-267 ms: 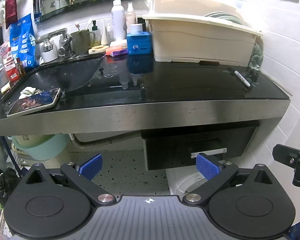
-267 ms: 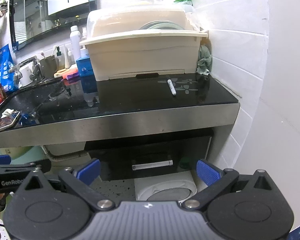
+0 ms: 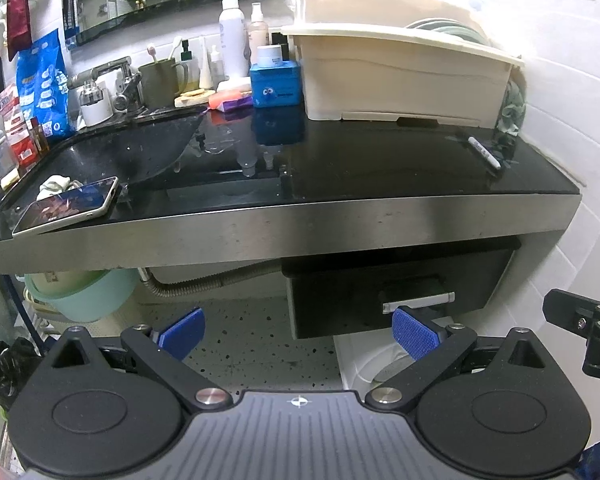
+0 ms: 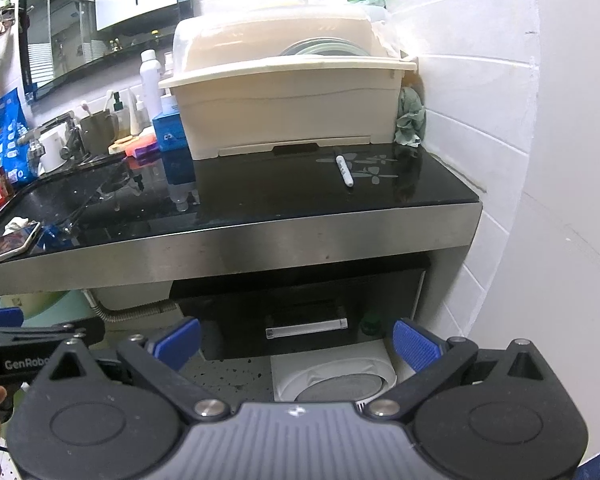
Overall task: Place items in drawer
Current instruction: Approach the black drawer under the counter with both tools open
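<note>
I hold both grippers low in front of the black table (image 4: 300,196), jaws of the left gripper (image 3: 298,334) and the right gripper (image 4: 296,338) spread wide and empty. The drawer (image 4: 300,312) sits shut under the table's steel edge, at the right end near the tiled wall, its pale bar handle (image 4: 306,328) facing me. The one loose item I can pick out for it is a white marker (image 4: 344,171), lying flat on the table top in front of the cream dish rack (image 4: 288,120), well apart from either gripper. I judge the marker light, stiff and smooth, likely to roll or slip, so I would pinch it across the middle of its barrel. The drawer looks rigid; its handle is the place to pull, squarely, before anything goes in
</note>
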